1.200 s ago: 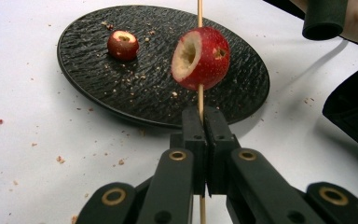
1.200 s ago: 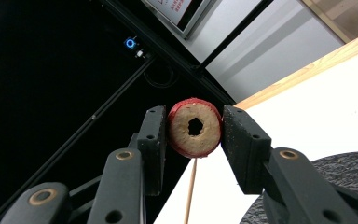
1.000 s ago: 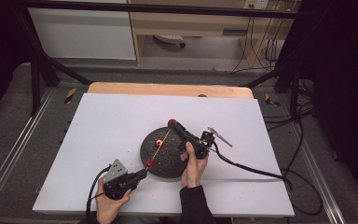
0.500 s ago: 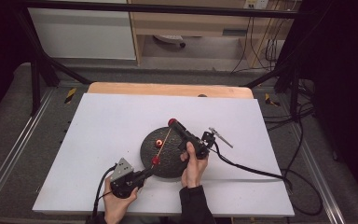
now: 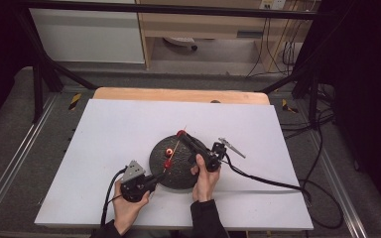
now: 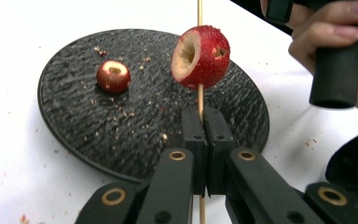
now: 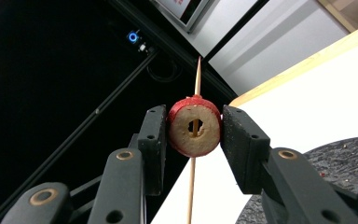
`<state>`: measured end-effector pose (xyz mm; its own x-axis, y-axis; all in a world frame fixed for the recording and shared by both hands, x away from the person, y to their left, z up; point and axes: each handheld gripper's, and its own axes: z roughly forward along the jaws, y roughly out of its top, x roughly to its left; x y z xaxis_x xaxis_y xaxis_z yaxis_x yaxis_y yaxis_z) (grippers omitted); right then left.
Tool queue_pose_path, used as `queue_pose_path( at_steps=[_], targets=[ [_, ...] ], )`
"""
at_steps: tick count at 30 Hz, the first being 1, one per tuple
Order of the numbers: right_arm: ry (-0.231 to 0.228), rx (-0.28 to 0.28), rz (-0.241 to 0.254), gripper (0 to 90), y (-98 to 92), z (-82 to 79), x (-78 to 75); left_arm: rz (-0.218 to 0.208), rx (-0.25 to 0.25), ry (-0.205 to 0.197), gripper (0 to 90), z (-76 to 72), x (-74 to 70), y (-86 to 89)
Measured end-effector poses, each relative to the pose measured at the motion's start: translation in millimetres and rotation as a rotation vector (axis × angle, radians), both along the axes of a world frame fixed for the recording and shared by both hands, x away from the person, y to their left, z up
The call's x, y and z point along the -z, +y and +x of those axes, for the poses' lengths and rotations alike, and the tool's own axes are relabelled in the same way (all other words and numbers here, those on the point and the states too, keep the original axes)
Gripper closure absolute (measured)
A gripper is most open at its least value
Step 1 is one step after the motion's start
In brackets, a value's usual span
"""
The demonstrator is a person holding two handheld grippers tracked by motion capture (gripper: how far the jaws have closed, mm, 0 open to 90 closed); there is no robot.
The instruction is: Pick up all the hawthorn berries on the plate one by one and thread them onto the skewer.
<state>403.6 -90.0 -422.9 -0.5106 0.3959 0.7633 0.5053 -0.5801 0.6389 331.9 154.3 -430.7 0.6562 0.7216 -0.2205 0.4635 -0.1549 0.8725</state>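
Skewer [image 6: 200, 100], thin wood, runs betw. both grippers above the dark plate [image 6: 74, 135]. Left gripper [image 6: 205, 122] has its jaws pressed together on the stick's lower end, i.e. acts as the handle, keeps the stick steady and angled up off the plate. One cored red fruit [image 6: 201, 57] already sits on the stick just above those jaws. Right gripper [image 7: 194, 130] has its jaws clamped on a second cored fruit [image 7: 195, 126], cut face w/ hole turned toward the camera, stick passing thru the hole and its point poking out beyond. Prob. held by the sides so the core hole stays free for threading.

A third fruit [image 6: 113, 76] lies on the plate, apart from the stick, w/ crumbs scattered around it. Plate rests on the white table [image 5: 114, 134], near the person's edge. Cables trail off both grippers. Nothing blocks the stick's line; only the right hand [image 5: 204, 174] is close over the plate rim.
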Motion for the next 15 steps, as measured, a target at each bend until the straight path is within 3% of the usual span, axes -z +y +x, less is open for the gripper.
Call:
queue_pose_path(
  at_steps=[15],
  targets=[
    [-0.016, -0.019, -0.052, 61.8, -0.2, -7.8, -0.1, 0.008, 0.028, -0.009, 88.7, 22.1, -16.3, -12.5]
  ],
)
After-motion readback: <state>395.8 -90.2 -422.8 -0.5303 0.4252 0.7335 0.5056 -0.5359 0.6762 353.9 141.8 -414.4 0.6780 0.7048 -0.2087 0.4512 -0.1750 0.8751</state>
